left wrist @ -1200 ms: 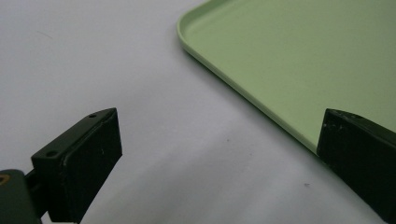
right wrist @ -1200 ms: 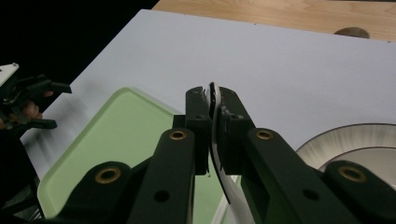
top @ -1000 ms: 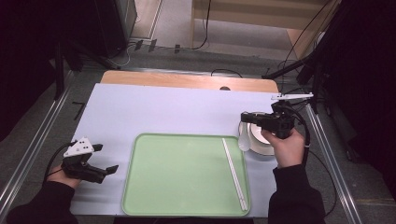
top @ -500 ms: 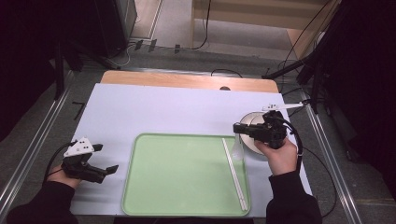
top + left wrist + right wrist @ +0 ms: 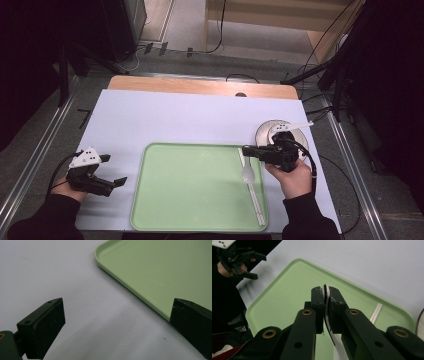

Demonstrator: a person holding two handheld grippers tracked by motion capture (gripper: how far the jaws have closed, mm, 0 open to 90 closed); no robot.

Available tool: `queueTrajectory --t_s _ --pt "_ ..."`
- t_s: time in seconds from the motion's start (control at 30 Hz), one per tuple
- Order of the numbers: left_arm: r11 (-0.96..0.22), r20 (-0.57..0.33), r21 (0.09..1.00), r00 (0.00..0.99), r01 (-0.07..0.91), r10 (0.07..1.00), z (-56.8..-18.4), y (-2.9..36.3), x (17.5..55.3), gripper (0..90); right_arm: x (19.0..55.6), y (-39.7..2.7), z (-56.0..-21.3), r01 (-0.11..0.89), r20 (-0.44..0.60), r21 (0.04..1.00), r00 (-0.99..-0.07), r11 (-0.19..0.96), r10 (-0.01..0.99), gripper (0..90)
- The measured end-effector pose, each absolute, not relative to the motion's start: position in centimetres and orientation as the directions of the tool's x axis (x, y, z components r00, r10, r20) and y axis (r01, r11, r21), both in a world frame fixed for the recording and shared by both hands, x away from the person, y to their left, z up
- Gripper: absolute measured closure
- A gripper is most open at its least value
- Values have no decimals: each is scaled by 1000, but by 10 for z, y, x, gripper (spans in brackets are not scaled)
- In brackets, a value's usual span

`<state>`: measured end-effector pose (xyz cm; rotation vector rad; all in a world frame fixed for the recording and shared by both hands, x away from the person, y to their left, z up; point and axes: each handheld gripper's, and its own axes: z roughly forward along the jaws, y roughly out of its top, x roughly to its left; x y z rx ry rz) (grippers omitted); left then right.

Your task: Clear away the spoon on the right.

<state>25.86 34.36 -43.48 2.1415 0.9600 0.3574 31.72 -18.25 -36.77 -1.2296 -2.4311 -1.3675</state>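
Right hand-held gripper (image 5: 248, 150) pinches a thin white plastic spoon (image 5: 248, 173) hanging bowl-down.

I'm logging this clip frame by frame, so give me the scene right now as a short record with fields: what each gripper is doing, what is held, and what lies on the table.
right gripper: shut on the white plastic spoon, held over the tray's right side
spoon: clamped by its handle, bowl hanging down
left gripper: open, holding nothing, beside the tray's left edge
green tray: on the white table cover, a white stick along its right rim
white bowl: right of the tray, behind the right gripper
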Motion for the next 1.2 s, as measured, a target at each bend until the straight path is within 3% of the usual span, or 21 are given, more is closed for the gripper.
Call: queueTrajectory --t_s 0.67,1.2 --pt "-446 -40 728 682 520 730 -435 343 259 0 294 -175 -390 714 463 615 -671 336 579 846" --pt "-448 -41 726 684 521 728 -436 342 259 0 302 -167 -412 740 472 566 -652 363 594 821"
